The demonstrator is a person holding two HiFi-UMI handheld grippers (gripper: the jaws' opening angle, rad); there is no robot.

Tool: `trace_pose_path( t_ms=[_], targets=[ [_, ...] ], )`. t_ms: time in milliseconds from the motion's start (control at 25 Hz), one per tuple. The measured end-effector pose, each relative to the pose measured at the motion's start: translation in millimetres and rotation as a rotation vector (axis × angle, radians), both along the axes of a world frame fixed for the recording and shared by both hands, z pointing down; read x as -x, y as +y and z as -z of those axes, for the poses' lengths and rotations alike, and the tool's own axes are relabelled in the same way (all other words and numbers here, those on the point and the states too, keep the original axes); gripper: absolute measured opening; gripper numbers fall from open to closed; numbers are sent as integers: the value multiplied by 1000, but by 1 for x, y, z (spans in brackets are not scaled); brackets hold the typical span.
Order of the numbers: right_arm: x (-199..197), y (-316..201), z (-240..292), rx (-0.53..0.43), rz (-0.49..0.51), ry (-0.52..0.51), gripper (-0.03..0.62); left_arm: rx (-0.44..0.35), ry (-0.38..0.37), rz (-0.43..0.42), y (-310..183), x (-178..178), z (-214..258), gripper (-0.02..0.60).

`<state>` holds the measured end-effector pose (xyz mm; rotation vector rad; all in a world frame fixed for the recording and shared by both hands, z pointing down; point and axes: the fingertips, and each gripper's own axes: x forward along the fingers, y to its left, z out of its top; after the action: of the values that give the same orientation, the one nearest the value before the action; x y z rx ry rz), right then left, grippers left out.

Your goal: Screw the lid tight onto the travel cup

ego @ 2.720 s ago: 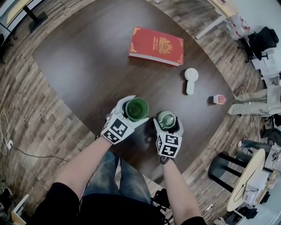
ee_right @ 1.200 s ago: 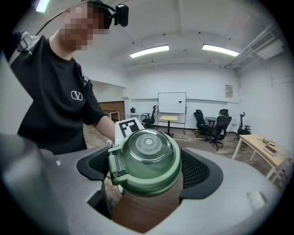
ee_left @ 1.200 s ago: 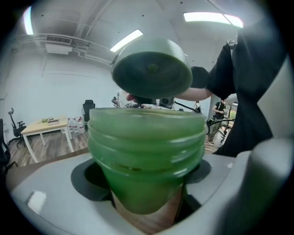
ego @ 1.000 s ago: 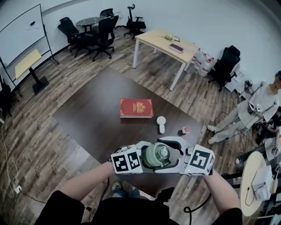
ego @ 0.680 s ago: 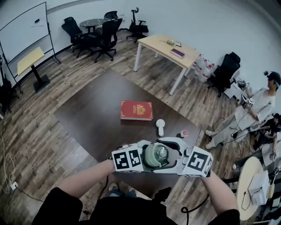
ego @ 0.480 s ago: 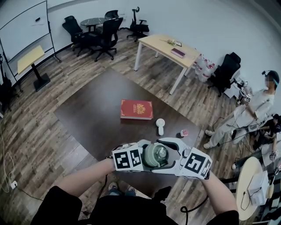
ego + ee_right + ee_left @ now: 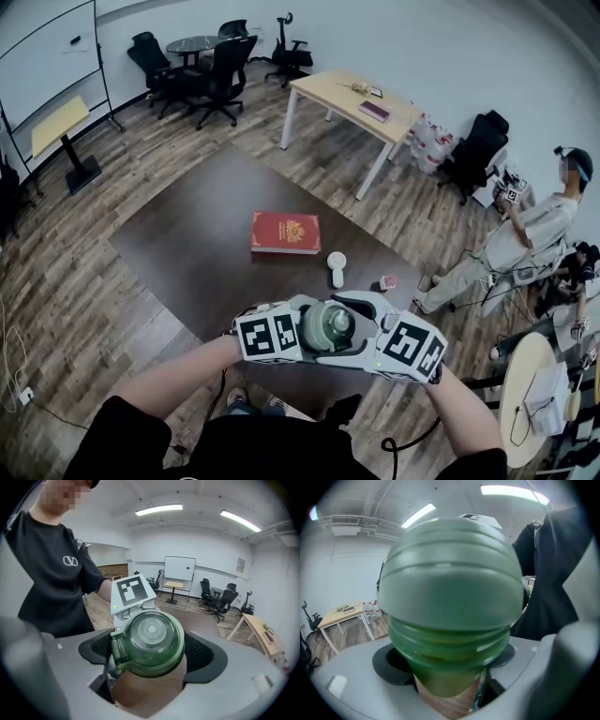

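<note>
- The left gripper [image 7: 447, 663] has its jaws clamped on the travel cup [image 7: 450, 597]. The green body fills most of the left gripper view, and a dark pad sits against it on either side.
- The right gripper [image 7: 149, 651] has its jaws clamped on the lid [image 7: 149, 639]. The right gripper view shows the lid's round, clear-centred top face-on, with a ribbed black pad against each side of its green rim.
- The travel cup is held in the air between the two grippers, which face each other from left and right in the head view. It is above the near edge of the surface [image 7: 197, 234], close to the person's body, and touches nothing else.
- The lid sits on the cup's mouth. Horizontal ridges show on the green body in the left gripper view. The view is too close and blurred to tell whether the lid is fully seated.
- Both marker cubes face upward toward the head camera, one on each side of the cup.
- A red book [image 7: 285, 232] lies flat near the middle of the surface, well apart from the cup.
- A small white device [image 7: 336, 267] lies just beyond the book's right corner.
- A small pink item [image 7: 386, 281] sits near the right edge of the surface.
- A light wooden table [image 7: 356, 98] stands farther back on the wood floor.
- A person [image 7: 525, 239] stands at the right of the room.
</note>
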<state>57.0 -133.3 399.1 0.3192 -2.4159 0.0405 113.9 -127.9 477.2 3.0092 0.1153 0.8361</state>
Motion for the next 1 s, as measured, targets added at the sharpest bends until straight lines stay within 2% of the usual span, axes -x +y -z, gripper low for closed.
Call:
trace_pose_path(
  t_ms=[120,200,280,400,480,560,640,720,880,1000],
  targets=[
    [0,-16,4,31,-266,-104,477,27,34,44,-10,-1,2,413],
    [0,-23,9,6,-437,-208,477,55,64,57,-10,-1,4,413],
    [0,-25,12,-40,-526,-292,479,74,78,59,-9,-1,5,413],
    [-1,-26,7,-32,-567,-333,479,85,63,52,-7,2,-1,413],
    [-1,-23,7,-47,-563,-346,480,95,60,44,-4,3,-4,413],
    [-2,-18,20,-115,-527,-412,480,113,73,34,-2,3,-3,413],
    [-5,-9,36,-156,-446,-513,480,133,95,21,1,5,0,413],
    [-10,1,44,-138,-351,-578,480,155,122,0,6,6,6,413],
    [-18,11,36,-110,-154,-553,479,192,160,-58,19,8,21,413],
    [-17,12,37,-103,-79,-534,477,192,145,-104,27,9,23,413]
  ],
)
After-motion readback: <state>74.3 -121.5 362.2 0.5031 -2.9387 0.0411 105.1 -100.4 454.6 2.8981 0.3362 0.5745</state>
